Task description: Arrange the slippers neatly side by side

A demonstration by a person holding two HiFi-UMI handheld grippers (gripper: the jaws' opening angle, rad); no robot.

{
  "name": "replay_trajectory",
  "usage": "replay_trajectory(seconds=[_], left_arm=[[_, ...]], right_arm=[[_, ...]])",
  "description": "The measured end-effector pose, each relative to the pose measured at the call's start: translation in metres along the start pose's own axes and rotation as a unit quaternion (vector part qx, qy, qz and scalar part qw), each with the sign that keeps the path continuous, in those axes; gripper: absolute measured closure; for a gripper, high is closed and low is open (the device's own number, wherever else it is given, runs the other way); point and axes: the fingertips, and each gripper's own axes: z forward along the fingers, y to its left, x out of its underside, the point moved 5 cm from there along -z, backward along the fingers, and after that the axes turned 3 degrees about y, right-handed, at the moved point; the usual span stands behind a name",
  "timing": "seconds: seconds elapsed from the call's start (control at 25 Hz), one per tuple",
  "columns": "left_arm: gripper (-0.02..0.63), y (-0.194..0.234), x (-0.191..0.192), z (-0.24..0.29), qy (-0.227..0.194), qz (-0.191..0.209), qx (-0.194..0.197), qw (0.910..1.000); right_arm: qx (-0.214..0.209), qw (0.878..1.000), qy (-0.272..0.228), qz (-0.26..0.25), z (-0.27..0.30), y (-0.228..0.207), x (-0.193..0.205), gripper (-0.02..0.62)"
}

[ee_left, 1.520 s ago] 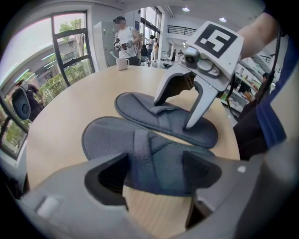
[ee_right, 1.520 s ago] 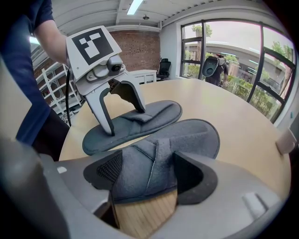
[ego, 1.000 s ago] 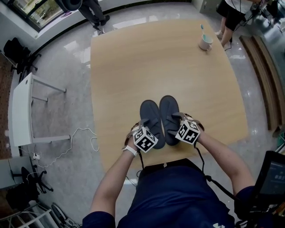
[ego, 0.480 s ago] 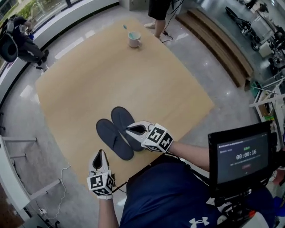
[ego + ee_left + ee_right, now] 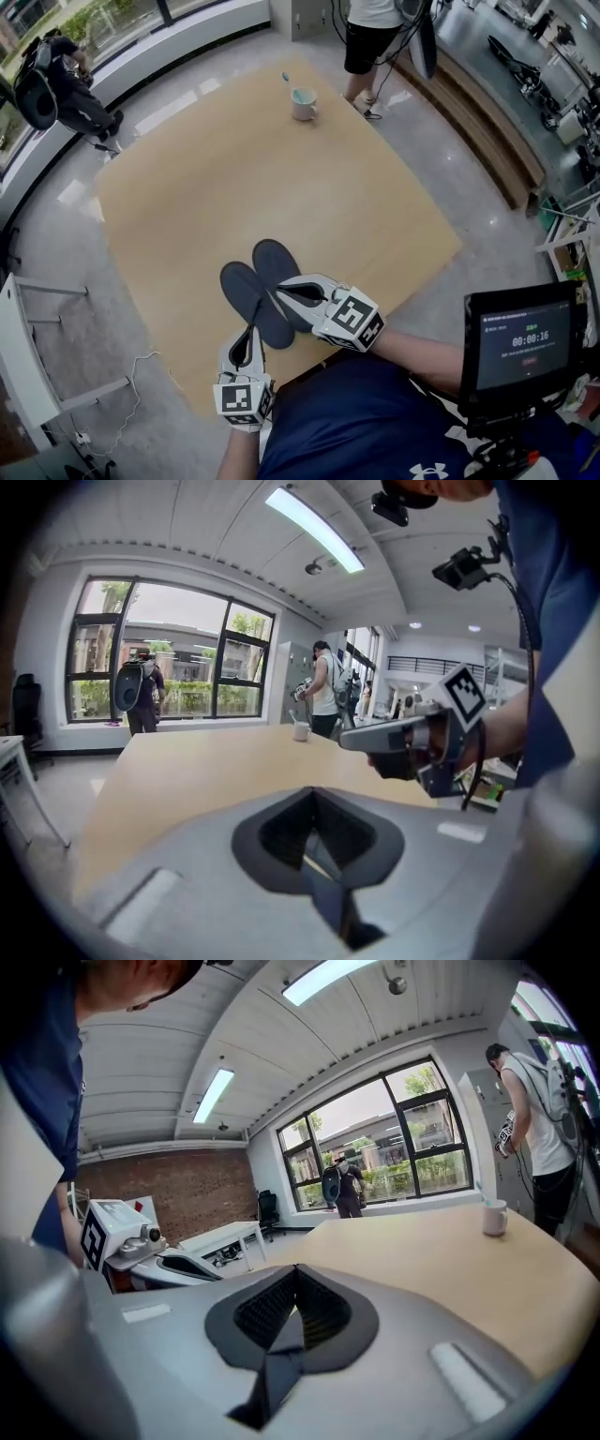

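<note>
Two dark blue slippers, the left slipper [image 5: 251,298] and the right slipper [image 5: 272,262], lie side by side on the wooden table [image 5: 234,178], toes pointing away from me. My left gripper [image 5: 249,333] hovers over the near table edge behind the left slipper's heel, shut and empty. Over the right slipper's heel hangs my right gripper [image 5: 279,287], also shut with nothing in it. In the left gripper view the shut left gripper [image 5: 314,841] faces the table, with the right gripper [image 5: 412,738] beside it. The right gripper view shows the shut right gripper [image 5: 295,1321] and the left gripper [image 5: 141,1251].
A mug [image 5: 303,103] with a toothbrush stands at the table's far edge, and a person [image 5: 370,37] stands just beyond it. A monitor [image 5: 525,342] is at my right. A white desk [image 5: 23,328] and a floor cable [image 5: 141,394] lie at the left.
Both grippers left the slippers' heels, rose off the table and went from open to shut. The slippers stay side by side. The head view has swung round.
</note>
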Motion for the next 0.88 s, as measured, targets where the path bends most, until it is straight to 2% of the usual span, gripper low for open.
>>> replay_trajectory(seconds=[0.4,0.6,0.88], left_arm=[[0.601,-0.006,0.011,0.018,-0.005,0.017,0.004,0.9998],[0.601,-0.008,0.021,0.014,0.010,0.015,0.011,0.9998],[0.601,-0.003,0.013,0.030,-0.001,0.023,0.014,0.9996]], right_arm=[[0.037,0.999,-0.004,0.000,-0.018,-0.022,0.000,0.584],[0.034,0.999,-0.006,0.011,-0.016,-0.018,0.003,0.584],[0.042,0.999,0.014,-0.022,-0.009,-0.030,-0.005,0.584]])
